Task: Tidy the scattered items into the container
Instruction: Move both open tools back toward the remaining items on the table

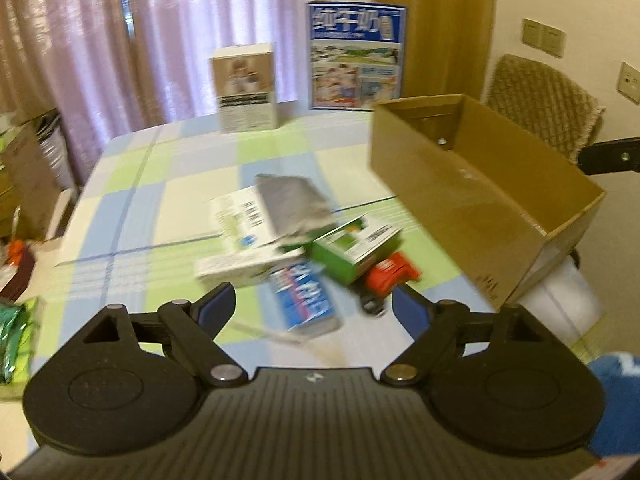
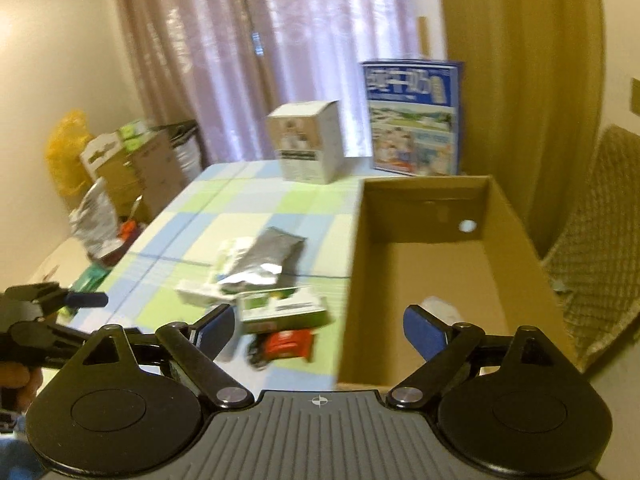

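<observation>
A heap of scattered items lies mid-table on the checked cloth [image 1: 132,200]: a silver pouch [image 1: 292,204] on a white box [image 1: 240,240], a green box [image 1: 352,248], a red item [image 1: 392,276] and a blue-and-white box [image 1: 306,300]. My left gripper [image 1: 314,298] hovers open just before the heap, holding nothing. The open cardboard box [image 1: 460,200] stands to the right. In the right wrist view my right gripper [image 2: 320,320] is open and empty, straddling the cardboard box's [image 2: 424,208] left wall, with the pouch [image 2: 268,256], green box [image 2: 284,308] and red item [image 2: 288,344] to its left.
A tall white carton [image 1: 246,84] and a blue milk case [image 1: 356,56] stand at the table's far edge. A quilted chair [image 1: 540,104] sits behind the cardboard box. Boxes [image 2: 132,168] and a yellow bag [image 2: 66,148] crowd the left side. A green packet [image 1: 12,336] lies near left.
</observation>
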### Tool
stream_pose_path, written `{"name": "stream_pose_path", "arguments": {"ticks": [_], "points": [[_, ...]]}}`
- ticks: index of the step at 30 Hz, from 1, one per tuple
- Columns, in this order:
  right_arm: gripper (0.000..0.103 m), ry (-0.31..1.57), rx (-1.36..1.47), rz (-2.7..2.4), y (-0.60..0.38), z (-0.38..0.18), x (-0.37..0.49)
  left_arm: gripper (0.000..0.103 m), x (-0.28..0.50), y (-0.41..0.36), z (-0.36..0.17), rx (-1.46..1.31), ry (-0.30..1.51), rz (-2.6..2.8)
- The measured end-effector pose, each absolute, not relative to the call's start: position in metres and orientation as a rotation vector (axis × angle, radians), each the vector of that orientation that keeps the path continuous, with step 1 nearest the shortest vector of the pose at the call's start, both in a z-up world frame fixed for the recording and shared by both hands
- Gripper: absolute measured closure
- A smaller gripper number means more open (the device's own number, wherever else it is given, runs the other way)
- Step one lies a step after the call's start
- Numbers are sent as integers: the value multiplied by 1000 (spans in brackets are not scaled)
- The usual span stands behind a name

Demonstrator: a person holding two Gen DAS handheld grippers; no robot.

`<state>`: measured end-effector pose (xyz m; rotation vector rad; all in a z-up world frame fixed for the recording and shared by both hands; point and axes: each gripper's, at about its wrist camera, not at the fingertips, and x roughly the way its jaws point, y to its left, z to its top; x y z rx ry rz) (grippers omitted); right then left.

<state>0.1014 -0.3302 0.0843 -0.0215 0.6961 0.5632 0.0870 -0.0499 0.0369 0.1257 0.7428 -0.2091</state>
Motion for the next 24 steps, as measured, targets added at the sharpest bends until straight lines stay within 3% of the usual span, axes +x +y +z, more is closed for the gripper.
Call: {"name": "stream_pose_path", "arguments": {"ticks": [12,24], "points": [[12,773,-98,661,-265,46,75,16,53,5,31,76,752,-126],[12,860,-125,681,-236,3,89,15,72,17,10,71,789,-128]]}}
